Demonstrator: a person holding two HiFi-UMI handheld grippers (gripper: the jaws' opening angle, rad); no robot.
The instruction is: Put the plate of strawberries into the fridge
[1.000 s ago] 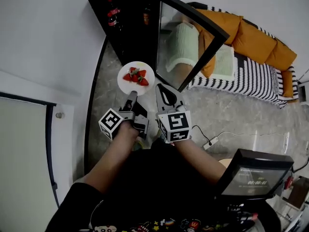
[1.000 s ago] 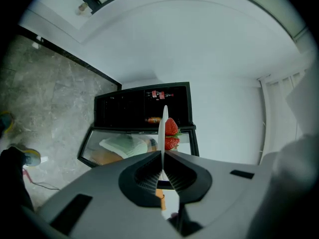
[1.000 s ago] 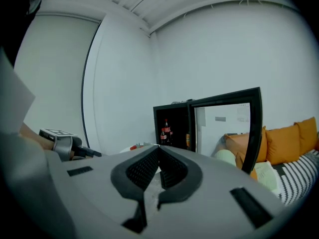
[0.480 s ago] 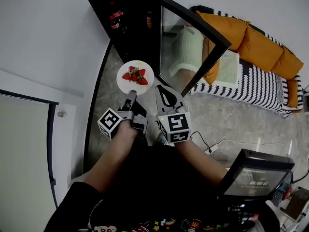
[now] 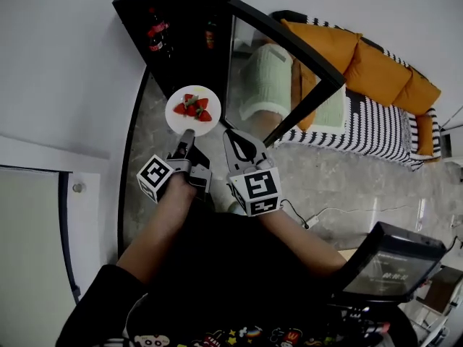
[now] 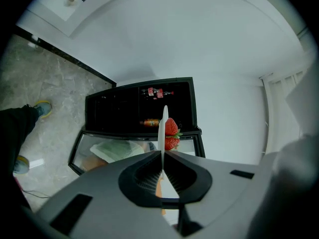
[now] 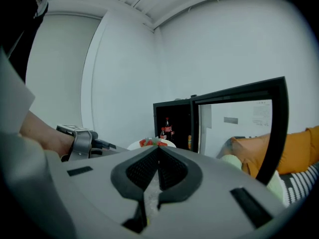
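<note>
Left gripper view: plate (image 6: pixel 163 126) lies edge-on as a thin white line at frame centre, face not visible, lower rim buried in the left tool (image 6: pixel 162 156); strawberries (image 6: pixel 171 128) overlap at its right, count indeterminate. Right gripper view: right tool (image 7: pixel 158 151) body covers most of the plate, only upper rim and berry tops showing. Fridge (image 5: pixel 189 56) interior dark in every view, bottles (image 5: pixel 153 33) too small to read labels; person's torso (image 5: pixel 231 280) cut off by the head view's bottom edge.

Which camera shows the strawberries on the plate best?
The head view: it looks down on the plate, showing the strawberries whole. The left gripper view sees the plate edge-on with two berries; the right gripper view shows them small behind its jaws.
</note>
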